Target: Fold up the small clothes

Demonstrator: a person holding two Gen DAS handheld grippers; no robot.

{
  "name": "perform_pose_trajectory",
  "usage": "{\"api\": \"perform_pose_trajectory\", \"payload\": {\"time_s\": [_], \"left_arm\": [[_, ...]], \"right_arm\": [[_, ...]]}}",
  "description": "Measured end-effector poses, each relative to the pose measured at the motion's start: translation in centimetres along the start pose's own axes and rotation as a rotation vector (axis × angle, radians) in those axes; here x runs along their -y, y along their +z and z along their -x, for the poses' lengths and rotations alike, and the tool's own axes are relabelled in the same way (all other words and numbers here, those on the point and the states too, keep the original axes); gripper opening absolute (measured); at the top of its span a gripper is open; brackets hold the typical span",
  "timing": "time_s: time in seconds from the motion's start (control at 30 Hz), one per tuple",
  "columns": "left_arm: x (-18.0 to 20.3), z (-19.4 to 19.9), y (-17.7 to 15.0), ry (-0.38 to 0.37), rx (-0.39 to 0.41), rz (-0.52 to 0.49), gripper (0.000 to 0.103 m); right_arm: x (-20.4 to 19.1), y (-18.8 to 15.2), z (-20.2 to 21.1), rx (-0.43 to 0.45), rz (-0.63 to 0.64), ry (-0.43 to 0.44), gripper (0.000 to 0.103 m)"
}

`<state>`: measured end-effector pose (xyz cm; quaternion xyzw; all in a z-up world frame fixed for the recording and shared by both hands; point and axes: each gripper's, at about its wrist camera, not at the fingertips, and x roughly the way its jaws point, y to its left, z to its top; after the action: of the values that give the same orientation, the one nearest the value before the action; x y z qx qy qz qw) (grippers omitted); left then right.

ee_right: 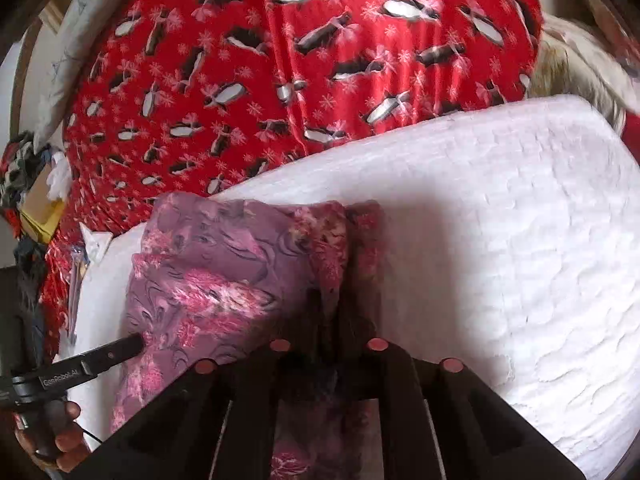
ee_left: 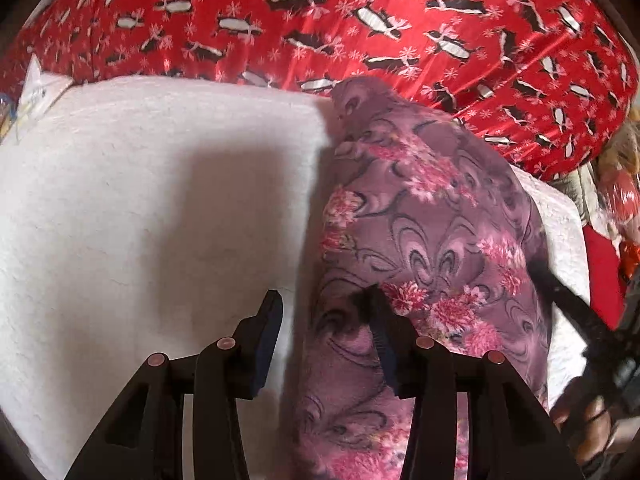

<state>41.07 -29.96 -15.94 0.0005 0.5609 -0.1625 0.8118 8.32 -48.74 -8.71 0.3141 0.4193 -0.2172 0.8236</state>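
A purple garment with pink flowers [ee_left: 432, 208] lies in a long folded strip on a white textured pad [ee_left: 140, 200]. My left gripper [ee_left: 323, 297] stands open over its near left edge: the right finger rests on the cloth and the left finger hangs over bare pad. In the right wrist view, my right gripper [ee_right: 334, 346] is shut on a bunched fold of the garment [ee_right: 224, 272] at its right side. The left gripper's finger [ee_right: 120, 350] touches the cloth's left edge, with a hand [ee_right: 60, 432] behind it. The right gripper [ee_left: 568, 300] shows blurred at the cloth's right edge.
A red blanket with a penguin print [ee_left: 360, 20] fills the far side behind the pad [ee_right: 500, 220]. Mixed clutter and papers [ee_right: 36, 200] lie at the far left. Pale fur-like fabric [ee_right: 580, 64] sits at the far right.
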Motion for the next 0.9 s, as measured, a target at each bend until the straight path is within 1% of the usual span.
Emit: {"api": "perform_pose_trajectory", "payload": {"time_s": [0.03,0.07,0.1,0.17,0.2,0.23,0.3,0.37,0.4,0.43,0.47,0.5,0.57,0.6,0.63,0.67,0.7,0.77,0.8,0.87,0.9], "left_arm": [[0.2,0.2,-0.2,0.014,0.007,-0.019,0.045],[0.4,0.4,-0.5,0.031,0.011,-0.033,0.045],[0.6,0.7,-0.9,0.044,0.018,-0.048,0.045],[0.7,1.2,-1.6,0.061,0.036,-0.067,0.045],[1.0,1.5,-2.0,0.069,0.043,-0.076,0.045],[1.1,1.7,-2.4,0.076,0.049,-0.086,0.045],[1.5,2.0,-3.1,0.090,0.056,-0.094,0.045],[1.7,2.4,-3.6,0.097,0.048,-0.090,0.045],[1.6,3.1,-3.9,0.099,0.045,-0.088,0.045],[1.6,3.6,-4.3,0.097,0.044,-0.087,0.045],[1.5,4.3,-4.8,0.093,0.045,-0.088,0.045],[1.4,5.3,-5.3,0.091,0.048,-0.093,0.044],[1.4,6.3,-6.4,0.099,0.060,-0.105,0.045],[1.3,6.6,-6.9,0.111,0.058,-0.112,0.046],[1.3,6.5,-7.4,0.121,0.050,-0.118,0.046],[1.3,6.1,-8.1,0.131,0.030,-0.123,0.047],[1.3,5.8,-8.6,0.140,0.021,-0.126,0.047],[1.5,5.4,-9.6,0.169,0.017,-0.142,0.047],[1.6,5.4,-9.9,0.177,0.016,-0.155,0.047],[1.9,5.6,-10.3,0.193,0.024,-0.174,0.047],[2.0,5.7,-10.4,0.197,0.024,-0.177,0.047]], "right_arm": [[0.1,-0.2,0.8,0.005,-0.021,0.018,0.015],[0.2,-0.5,1.5,-0.002,-0.029,0.040,0.015],[0.2,-1.0,2.4,-0.007,-0.030,0.074,0.016],[0.1,-2.5,4.0,-0.035,-0.023,0.127,0.028],[-0.1,-3.4,4.7,-0.052,-0.017,0.145,0.040],[-0.3,-4.3,5.2,-0.069,-0.008,0.165,0.046],[-0.9,-6.2,5.4,-0.128,0.019,0.176,0.050],[-1.7,-7.5,5.2,-0.169,0.077,0.147,0.047],[-2.3,-7.9,5.4,-0.170,0.131,0.130,0.032],[-2.9,-7.9,5.8,-0.157,0.161,0.117,0.010],[-3.1,-7.9,6.8,-0.123,0.179,0.127,0.010],[-2.8,-7.8,7.9,-0.072,0.161,0.163,0.010],[-1.9,-7.9,9.2,-0.008,0.128,0.176,0.009],[-1.4,-8.1,9.1,-0.001,0.114,0.164,0.004],[-0.4,-8.4,8.5,-0.018,0.079,0.145,0.002],[0.6,-8.8,7.5,-0.053,0.042,0.131,0.002],[1.5,-9.5,6.2,-0.094,0.014,0.098,0.002],[2.2,-10.4,4.9,-0.144,0.018,0.012,0.000],[2.4,-10.7,5.2,-0.131,0.019,0.021,0.000],[2.6,-10.2,6.5,-0.094,-0.002,0.030,0.001],[2.4,-9.9,7.3,-0.064,-0.016,0.056,0.007]]}}
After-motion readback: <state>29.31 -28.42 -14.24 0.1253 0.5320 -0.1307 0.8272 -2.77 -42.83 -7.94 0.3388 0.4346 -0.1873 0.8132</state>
